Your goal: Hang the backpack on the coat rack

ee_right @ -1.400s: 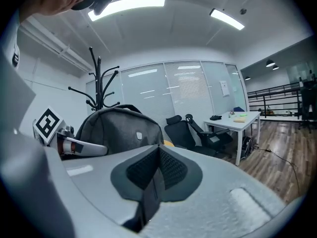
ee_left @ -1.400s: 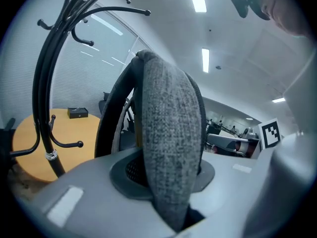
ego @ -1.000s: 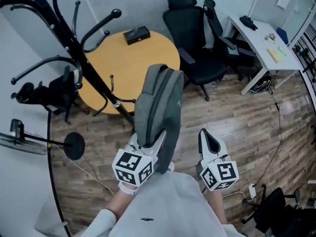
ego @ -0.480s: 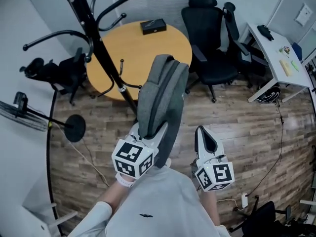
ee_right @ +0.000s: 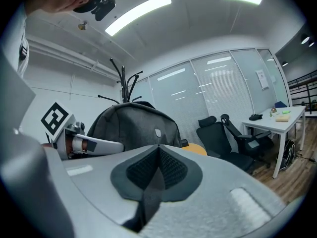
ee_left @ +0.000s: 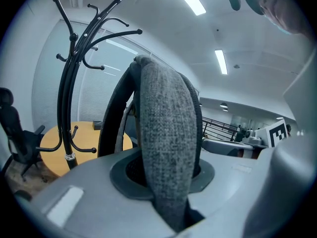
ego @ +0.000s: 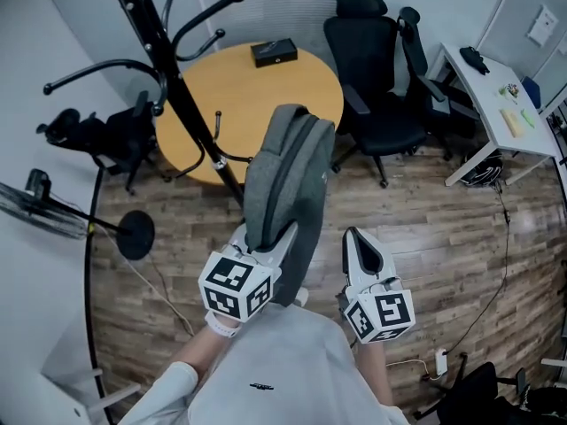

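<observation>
Backpack (ego: pixel 288 180), grey, held up in front of me by the left gripper (ego: pixel 266 246), whose jaws are clamped on a thick band of its grey woven fabric (ee_left: pixel 166 148). The right gripper (ego: pixel 363 255) hangs just beside the bag with its jaws pressed together on nothing, and it does not touch the bag. The black coat rack (ego: pixel 182 96) stands ahead and to my left, in front of a round wooden table (ego: pixel 283 91), and the bag is apart from it, on no hook. I judge this to be the carry toward the rack, with the hanging not yet begun. The next move calls for bringing the bag up to one of the curved hooks (ee_left: pixel 126 32), with a loop or strap held open enough to slip over the tip; the free gripper could steady the bag. The head view cuts off the top of the rack, and the bag hides its base. I cannot tell whether the clamped band is a carry handle or a shoulder strap.
</observation>
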Action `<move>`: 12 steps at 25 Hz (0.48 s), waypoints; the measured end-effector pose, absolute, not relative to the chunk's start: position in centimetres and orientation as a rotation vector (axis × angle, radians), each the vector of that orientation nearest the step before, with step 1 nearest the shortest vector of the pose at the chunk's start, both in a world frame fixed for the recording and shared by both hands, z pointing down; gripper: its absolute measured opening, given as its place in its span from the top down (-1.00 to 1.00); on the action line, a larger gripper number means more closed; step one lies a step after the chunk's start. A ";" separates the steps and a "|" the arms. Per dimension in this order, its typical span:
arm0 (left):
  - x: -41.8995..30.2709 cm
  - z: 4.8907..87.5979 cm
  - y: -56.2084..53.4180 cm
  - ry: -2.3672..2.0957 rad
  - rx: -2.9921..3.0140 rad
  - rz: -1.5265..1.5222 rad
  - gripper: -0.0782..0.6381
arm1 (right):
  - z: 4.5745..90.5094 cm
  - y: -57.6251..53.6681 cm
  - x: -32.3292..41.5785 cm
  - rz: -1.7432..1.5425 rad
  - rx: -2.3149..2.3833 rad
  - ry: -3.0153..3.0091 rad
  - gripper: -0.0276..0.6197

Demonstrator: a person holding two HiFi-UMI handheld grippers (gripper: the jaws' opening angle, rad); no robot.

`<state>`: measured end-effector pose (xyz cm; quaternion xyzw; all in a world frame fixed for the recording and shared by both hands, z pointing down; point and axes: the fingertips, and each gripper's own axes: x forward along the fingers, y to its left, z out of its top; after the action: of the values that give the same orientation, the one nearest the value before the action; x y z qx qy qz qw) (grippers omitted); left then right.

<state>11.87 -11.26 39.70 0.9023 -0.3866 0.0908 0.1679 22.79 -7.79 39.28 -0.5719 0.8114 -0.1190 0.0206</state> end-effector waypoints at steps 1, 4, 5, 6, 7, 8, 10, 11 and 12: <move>11.9 39.7 -11.3 -1.103 2.566 0.256 0.43 | 39.3 -7.8 22.8 -0.370 -1.772 2.516 0.92; 11.6 39.4 -11.7 -1.122 2.567 0.237 0.44 | 39.1 -8.3 22.3 -0.362 -1.758 2.534 0.92; 11.5 39.2 -11.9 -1.130 2.568 0.229 0.43 | 38.8 -8.5 22.0 -0.353 -1.749 2.542 0.92; 11.4 39.0 -12.1 -1.137 2.568 0.221 0.43 | 38.6 -8.6 21.8 -0.345 -1.741 2.549 0.92; 11.3 38.9 -12.3 -1.144 2.568 0.211 0.44 | 38.5 -8.7 21.7 -0.338 -1.734 2.555 0.92; 11.2 38.7 -12.5 -1.151 2.567 0.201 0.43 | 38.4 -8.8 21.7 -0.334 -1.730 2.561 0.92; 11.2 38.2 -13.0 -1.165 2.565 0.181 0.44 | 38.2 -9.2 21.7 -0.329 -1.722 2.568 0.92; 11.1 37.9 -13.3 -1.172 2.567 0.172 0.44 | 38.1 -9.5 21.6 -0.325 -1.718 2.572 0.92; 11.1 37.6 -13.6 -1.179 2.570 0.164 0.44 | 38.0 -9.8 21.5 -0.319 -1.714 2.576 0.92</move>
<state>11.08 -13.57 37.59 0.8965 -0.4115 0.0573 0.1541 21.53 -9.79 37.97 -0.5510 0.8280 -0.1027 0.0157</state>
